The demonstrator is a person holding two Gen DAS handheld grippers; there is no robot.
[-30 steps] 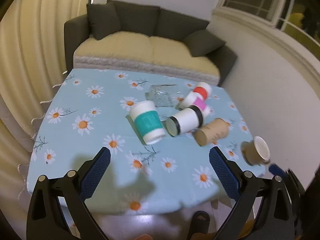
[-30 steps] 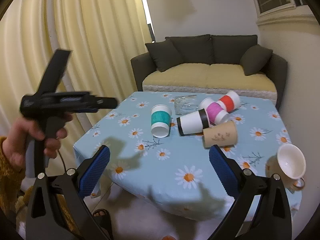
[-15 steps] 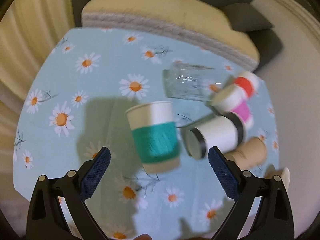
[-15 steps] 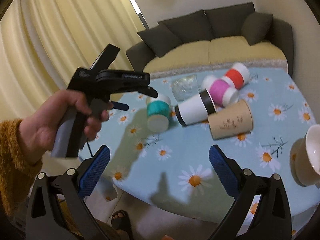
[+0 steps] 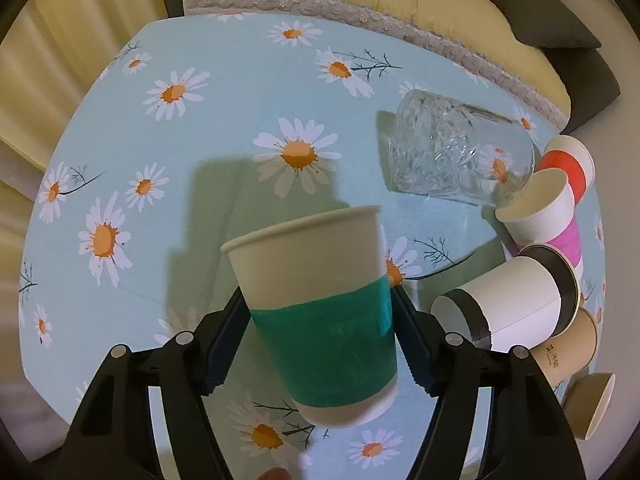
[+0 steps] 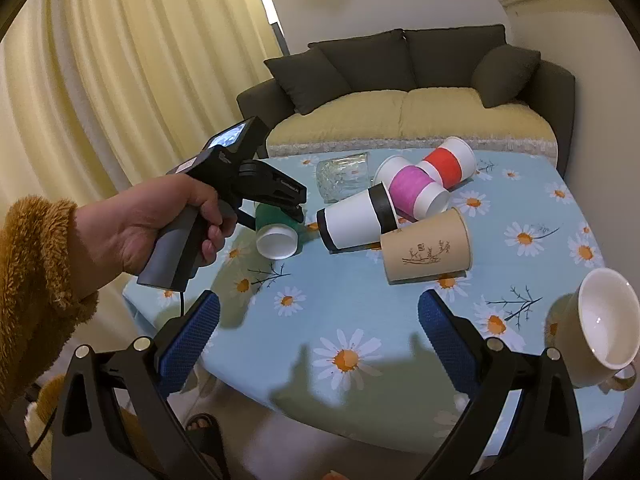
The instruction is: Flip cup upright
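Observation:
A white paper cup with a teal sleeve [image 5: 320,312] lies tilted on the daisy tablecloth [image 5: 208,128], its closed base toward me. My left gripper [image 5: 316,340] has its two fingers against the cup's teal band on either side. In the right wrist view the same cup [image 6: 277,232] shows its white base under the left gripper [image 6: 294,208], held by a hand. My right gripper [image 6: 316,320] is open and empty above the table's near edge.
Other cups lie on their sides: black-banded [image 6: 356,218], pink [image 6: 416,188], red [image 6: 450,162], brown kraft [image 6: 426,246]. A cut-glass tumbler [image 5: 456,156] lies behind them. A ceramic cup [image 6: 596,324] sits at the right edge. A sofa [image 6: 404,116] stands behind the table.
My left gripper came down over the table and closed its fingers onto the teal-sleeved cup. My right gripper stayed open, shifting a little.

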